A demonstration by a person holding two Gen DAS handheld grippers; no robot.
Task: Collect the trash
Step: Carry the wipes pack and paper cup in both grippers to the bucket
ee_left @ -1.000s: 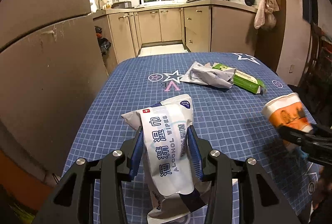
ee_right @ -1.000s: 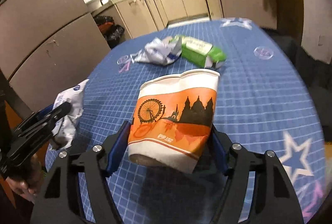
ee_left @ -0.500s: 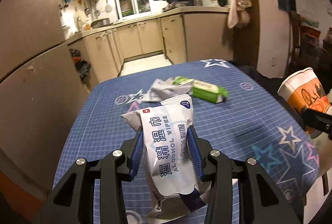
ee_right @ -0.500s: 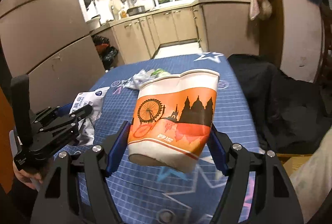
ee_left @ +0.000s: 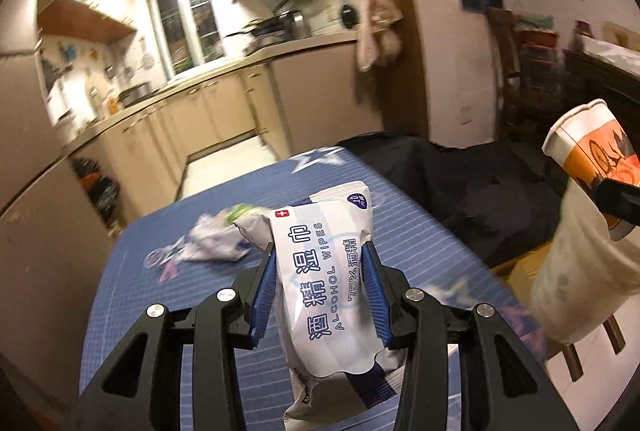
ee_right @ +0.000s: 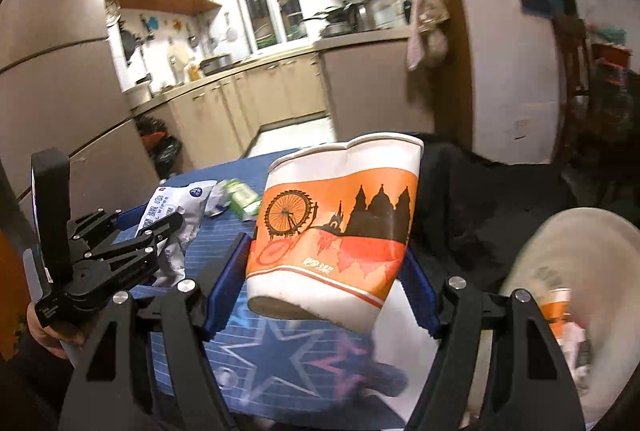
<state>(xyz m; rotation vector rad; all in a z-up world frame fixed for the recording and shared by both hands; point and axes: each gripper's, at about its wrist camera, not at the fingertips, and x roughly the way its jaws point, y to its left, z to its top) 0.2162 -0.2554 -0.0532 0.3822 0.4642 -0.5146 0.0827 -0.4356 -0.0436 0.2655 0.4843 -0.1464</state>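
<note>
My left gripper (ee_left: pixel 319 263) is shut on a white alcohol wipes pack (ee_left: pixel 326 271), held above the blue table (ee_left: pixel 132 311); the same pack (ee_right: pixel 176 207) shows at the left of the right wrist view. My right gripper (ee_right: pixel 322 263) is shut on a dented orange and white paper cup (ee_right: pixel 336 223), lifted near the table's right edge; the cup (ee_left: pixel 588 147) also shows at the right of the left wrist view. A white trash bag (ee_right: pixel 576 271) with its mouth wide sits low at the right, with litter inside. Crumpled white wrapper (ee_left: pixel 212 243) and a green packet (ee_right: pixel 240 197) lie on the table.
A dark cloth-covered seat (ee_left: pixel 472 191) stands past the table's right edge. A white bin bag (ee_left: pixel 576 271) hangs at the right. Kitchen cabinets (ee_left: pixel 224 111) and a fridge (ee_right: pixel 60 91) lie beyond. A person's hand (ee_right: pixel 48 331) holds the left gripper handle.
Both grippers have swung rightward and risen a little, carrying the wipes pack and the cup past the table's right side. The white trash bag has come into view.
</note>
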